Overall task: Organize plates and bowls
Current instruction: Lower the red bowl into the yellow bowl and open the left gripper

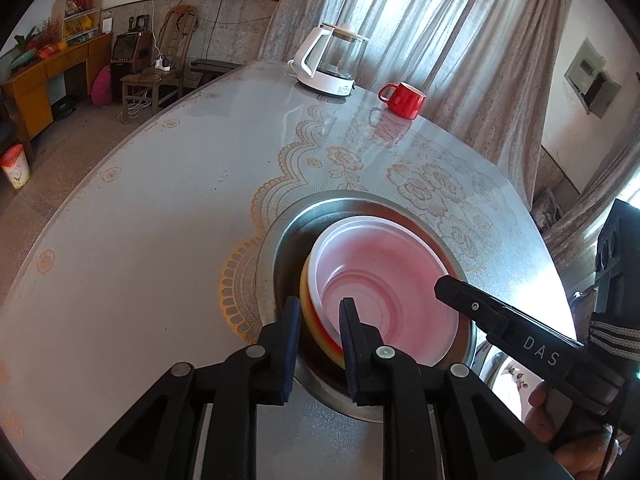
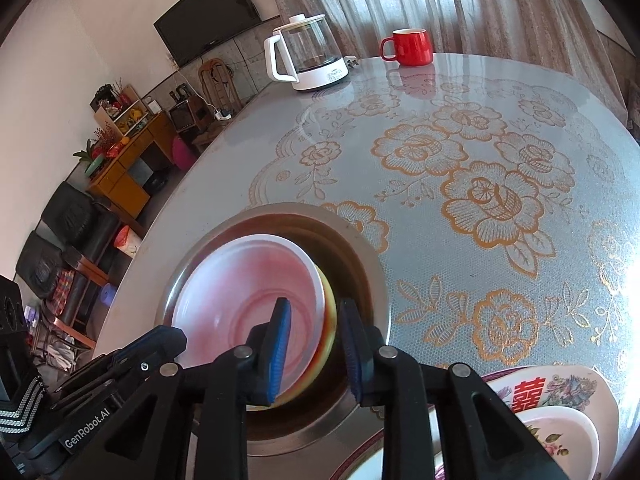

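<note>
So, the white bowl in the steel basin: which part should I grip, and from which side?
Grip the white bowl by its rim, from above, with one finger inside. It lies tilted in the steel basin, nested in a yellow bowl that covers its outer wall, so only the rim is free. The right side is probably best: there both rims stand clear of the basin wall.

A pink-white bowl (image 1: 384, 292), nested in a yellow bowl (image 1: 310, 316), is seen tilted inside a steel basin (image 1: 280, 248); flowered plates (image 2: 568, 412) are stacked at its four o'clock.
</note>
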`<state>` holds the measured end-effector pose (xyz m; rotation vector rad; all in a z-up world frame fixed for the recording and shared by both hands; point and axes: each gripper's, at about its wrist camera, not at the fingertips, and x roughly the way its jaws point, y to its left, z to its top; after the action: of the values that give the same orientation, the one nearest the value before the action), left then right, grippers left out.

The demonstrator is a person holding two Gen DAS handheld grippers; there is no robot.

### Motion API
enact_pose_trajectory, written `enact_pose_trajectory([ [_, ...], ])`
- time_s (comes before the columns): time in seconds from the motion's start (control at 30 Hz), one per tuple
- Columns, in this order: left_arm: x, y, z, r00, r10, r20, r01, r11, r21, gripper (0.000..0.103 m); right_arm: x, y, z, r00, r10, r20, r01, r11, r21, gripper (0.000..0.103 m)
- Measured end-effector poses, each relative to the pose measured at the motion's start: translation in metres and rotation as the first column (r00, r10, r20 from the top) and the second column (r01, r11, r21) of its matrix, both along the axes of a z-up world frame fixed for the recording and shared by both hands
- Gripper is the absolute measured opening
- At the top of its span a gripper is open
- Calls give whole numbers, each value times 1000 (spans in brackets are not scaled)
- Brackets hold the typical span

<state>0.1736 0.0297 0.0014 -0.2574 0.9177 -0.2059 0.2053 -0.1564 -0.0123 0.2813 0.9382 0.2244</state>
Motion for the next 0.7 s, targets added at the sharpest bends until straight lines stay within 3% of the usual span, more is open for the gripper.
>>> enact_pose_trajectory([
  [0.4, -9, -3, 3, 997, 4, 73, -11, 996, 91, 21, -1, 8, -4, 1000, 6, 9, -5, 998, -63, 25],
  [0.7, -15, 1, 3, 995, 29, 92, -39, 994, 106, 23, -7, 10, -4, 1000, 1, 19, 1, 998, -71, 25],
])
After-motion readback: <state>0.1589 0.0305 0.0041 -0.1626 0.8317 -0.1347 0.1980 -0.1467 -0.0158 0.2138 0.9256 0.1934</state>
